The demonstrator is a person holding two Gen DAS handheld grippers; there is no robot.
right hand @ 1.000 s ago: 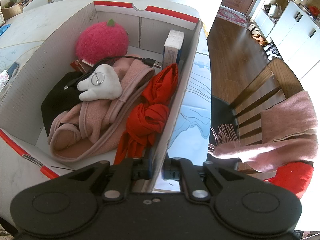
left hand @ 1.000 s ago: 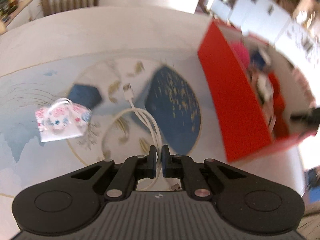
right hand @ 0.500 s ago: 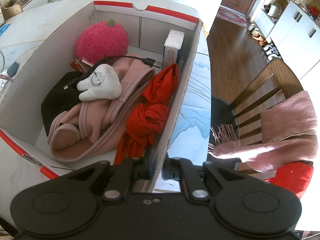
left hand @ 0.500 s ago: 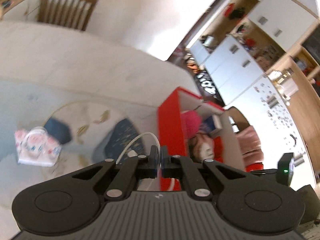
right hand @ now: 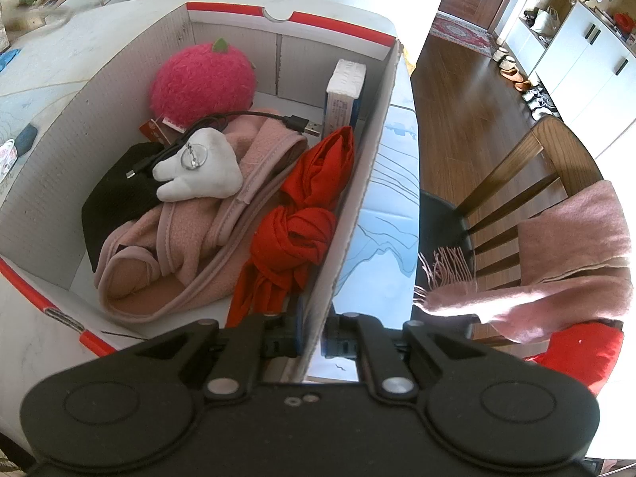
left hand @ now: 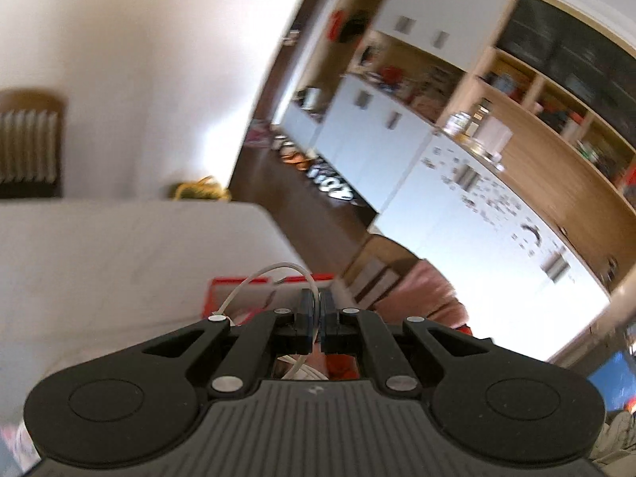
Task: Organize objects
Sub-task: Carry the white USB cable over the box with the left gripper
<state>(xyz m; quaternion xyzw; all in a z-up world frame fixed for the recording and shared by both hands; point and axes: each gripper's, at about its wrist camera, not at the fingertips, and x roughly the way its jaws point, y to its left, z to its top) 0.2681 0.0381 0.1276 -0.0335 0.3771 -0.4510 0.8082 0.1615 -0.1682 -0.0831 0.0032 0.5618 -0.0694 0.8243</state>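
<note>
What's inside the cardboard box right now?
Inside the cardboard box: pink plush ball, white tooth plush, black cable, pink fleece, red cloth, book, black fabric. Anything beneath is hidden.

Desk (right hand: pixel 99 59): white top w/ pale blue map-style print (right hand: pixel 377 262). Red-and-white cardboard box (right hand: pixel 246 45) sits directly on it, open top, taking most of the near end. Left of box, on the desk: small dark blue item (right hand: pixel 27 138) & patterned pouch (right hand: pixel 6 155), half cut off at frame edge.
</note>
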